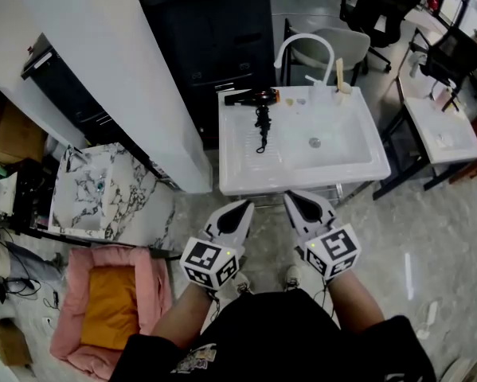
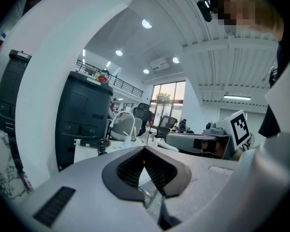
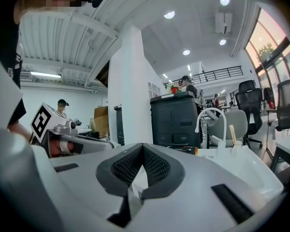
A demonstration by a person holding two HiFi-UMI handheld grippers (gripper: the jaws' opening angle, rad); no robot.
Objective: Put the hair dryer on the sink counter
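Observation:
The black hair dryer [image 1: 254, 97] lies on the back left of the white sink counter [image 1: 302, 180], its cord [image 1: 261, 130] trailing down into the basin. Both grippers hang in front of the sink, near my body, well short of the dryer. My left gripper [image 1: 246, 205] is shut with nothing between its jaws, and my right gripper [image 1: 290, 196] is shut and empty too. In the left gripper view the dryer [image 2: 94, 142] shows small beyond the closed left gripper [image 2: 145, 149]. The right gripper view has the right gripper [image 3: 143, 146] closed, with the dryer [image 3: 189, 150] partly hidden behind it.
A white curved faucet [image 1: 304, 44] and a cup with sticks [image 1: 342, 86] stand at the sink's back. Behind is a black cabinet [image 1: 214, 30]; a white pillar [image 1: 127, 70] rises on the left. A marble table [image 1: 87, 189], pink pet bed [image 1: 111, 301] and white desk [image 1: 441, 130] flank me.

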